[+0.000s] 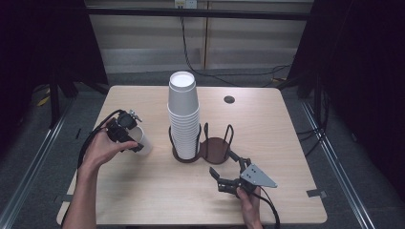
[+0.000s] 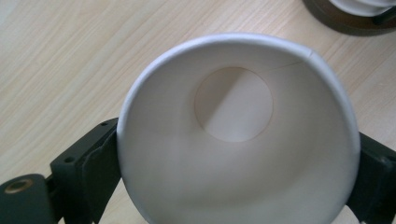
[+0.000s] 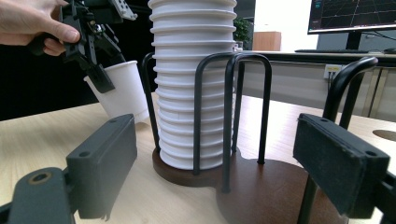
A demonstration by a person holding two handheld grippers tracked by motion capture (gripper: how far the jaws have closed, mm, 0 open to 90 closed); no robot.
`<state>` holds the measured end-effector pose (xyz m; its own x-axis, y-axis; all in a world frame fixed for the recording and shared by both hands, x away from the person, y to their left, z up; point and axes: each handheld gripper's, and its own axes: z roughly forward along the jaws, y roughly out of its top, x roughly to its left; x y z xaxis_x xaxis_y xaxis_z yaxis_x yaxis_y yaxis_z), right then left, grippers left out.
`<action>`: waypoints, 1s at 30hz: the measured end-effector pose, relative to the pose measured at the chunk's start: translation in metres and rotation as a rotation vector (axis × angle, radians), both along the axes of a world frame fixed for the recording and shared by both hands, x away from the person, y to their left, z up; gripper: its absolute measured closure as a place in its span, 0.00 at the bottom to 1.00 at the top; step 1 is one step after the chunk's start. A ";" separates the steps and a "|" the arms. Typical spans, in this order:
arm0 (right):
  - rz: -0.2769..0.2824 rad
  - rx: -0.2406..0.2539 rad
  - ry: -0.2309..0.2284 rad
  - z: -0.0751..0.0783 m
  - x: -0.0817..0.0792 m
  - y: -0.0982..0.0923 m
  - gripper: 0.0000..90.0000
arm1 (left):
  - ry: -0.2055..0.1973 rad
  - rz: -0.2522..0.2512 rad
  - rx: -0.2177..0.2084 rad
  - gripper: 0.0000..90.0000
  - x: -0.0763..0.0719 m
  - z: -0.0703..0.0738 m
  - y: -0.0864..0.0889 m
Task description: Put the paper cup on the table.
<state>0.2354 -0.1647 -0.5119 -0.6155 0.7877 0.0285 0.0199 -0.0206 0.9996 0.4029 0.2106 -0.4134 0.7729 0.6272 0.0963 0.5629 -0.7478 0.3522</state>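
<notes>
1. At the left of the wooden table (image 1: pixel 143 191), the person's left hand (image 1: pixel 98 151) holds the left gripper (image 1: pixel 125 136), its jaws pinching a single white paper cup (image 1: pixel 142 139) by its sides.
2. The left gripper view looks straight into that cup (image 2: pixel 238 135): the open mouth faces the camera, the round bottom shows inside, and a black jaw presses against each side of the rim.
3. In the right gripper view the same cup (image 3: pixel 122 91) hangs tilted in the jaws, its base low over the tabletop; whether it touches the wood cannot be told.
4. At the table's middle, a tall stack of white paper cups (image 1: pixel 183 117) stands in the left bay of a dark wooden cup holder (image 1: pixel 215 151) with black wire hoops; the right bay is bare.
5. Right of the holder and nearer the person, the right hand (image 1: pixel 249 202) holds the right gripper (image 1: pixel 228 172), jaws spread wide and clasping nothing, pointed toward the holder.
</notes>
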 end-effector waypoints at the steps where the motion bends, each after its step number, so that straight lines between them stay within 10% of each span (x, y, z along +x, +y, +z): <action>1: 0.001 0.000 0.001 0.000 0.000 0.000 0.14 | -0.009 0.003 -0.008 0.07 -0.001 -0.001 0.000; 16: 0.000 0.000 0.001 0.000 0.000 0.000 0.14 | -0.033 0.030 -0.121 0.06 0.004 -0.018 0.001; 22: 0.001 0.000 0.001 0.000 0.000 0.000 0.15 | -0.009 0.051 -0.117 0.10 0.007 -0.031 0.001; 30: 0.006 0.000 0.000 0.000 0.000 0.000 0.15 | -0.075 0.061 -0.101 0.14 0.002 -0.038 0.005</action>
<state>0.2355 -0.1648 -0.5119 -0.6199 0.7841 0.0289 0.0206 -0.0205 0.9996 0.4045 0.2156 -0.4517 0.7263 0.6820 0.0860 0.5753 -0.6716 0.4669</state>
